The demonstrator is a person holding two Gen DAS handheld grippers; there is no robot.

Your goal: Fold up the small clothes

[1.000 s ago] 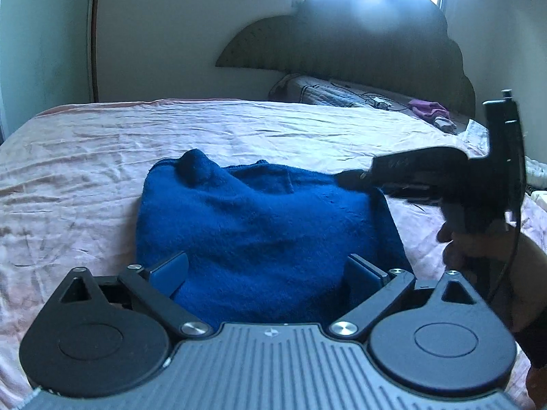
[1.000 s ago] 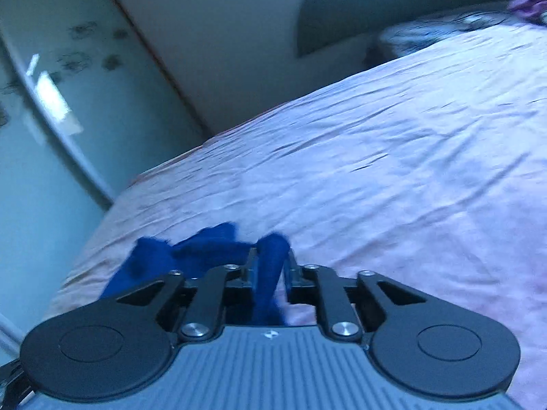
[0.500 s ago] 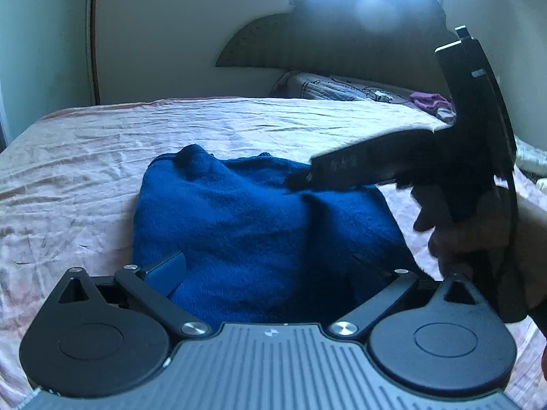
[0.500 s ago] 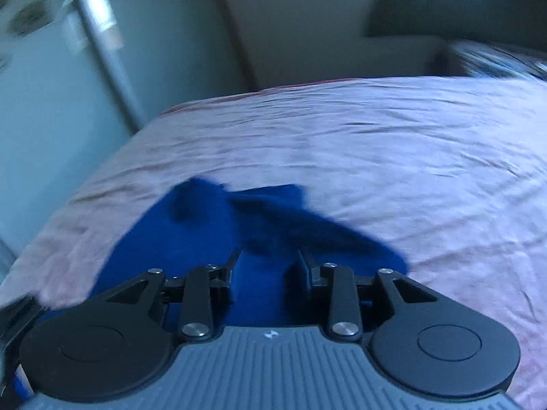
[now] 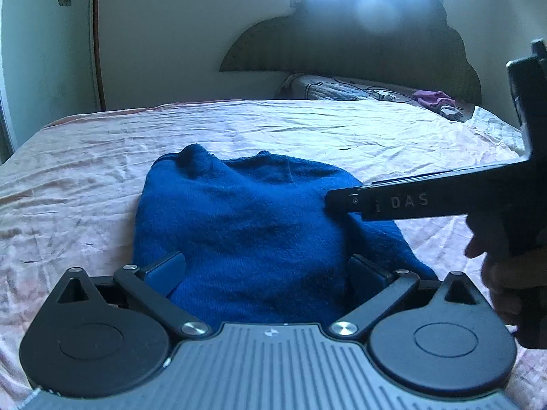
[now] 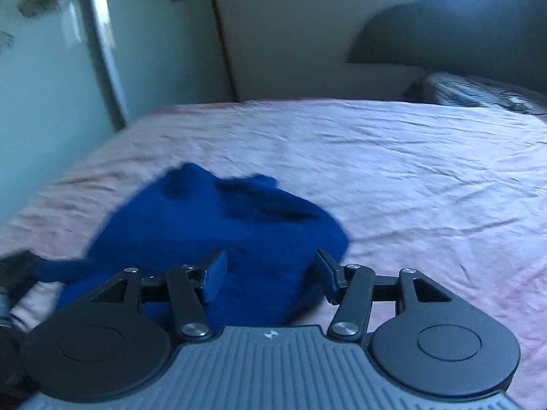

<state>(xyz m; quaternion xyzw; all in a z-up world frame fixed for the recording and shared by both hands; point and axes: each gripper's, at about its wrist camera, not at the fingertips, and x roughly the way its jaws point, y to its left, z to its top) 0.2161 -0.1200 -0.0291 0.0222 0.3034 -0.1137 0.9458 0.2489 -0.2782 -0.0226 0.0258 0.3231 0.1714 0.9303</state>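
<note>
Blue garment [image 5: 253, 225] (folded) on bed [image 5: 342, 130]

**What you have, counted**

You have one blue garment [image 5: 246, 225] on one bed [image 5: 307, 130]. You hold two grippers: the left [image 5: 266, 273] and the right [image 6: 270, 273]. At the far end you can see one headboard [image 5: 359, 41], one pillow [image 5: 328, 89] and one purple cloth [image 5: 432, 97].

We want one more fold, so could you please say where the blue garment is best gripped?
Probably the near hem of the blue garment, from the near side with fingers low. That edge lies flat by the open left gripper; the far edge is bunched.
</note>
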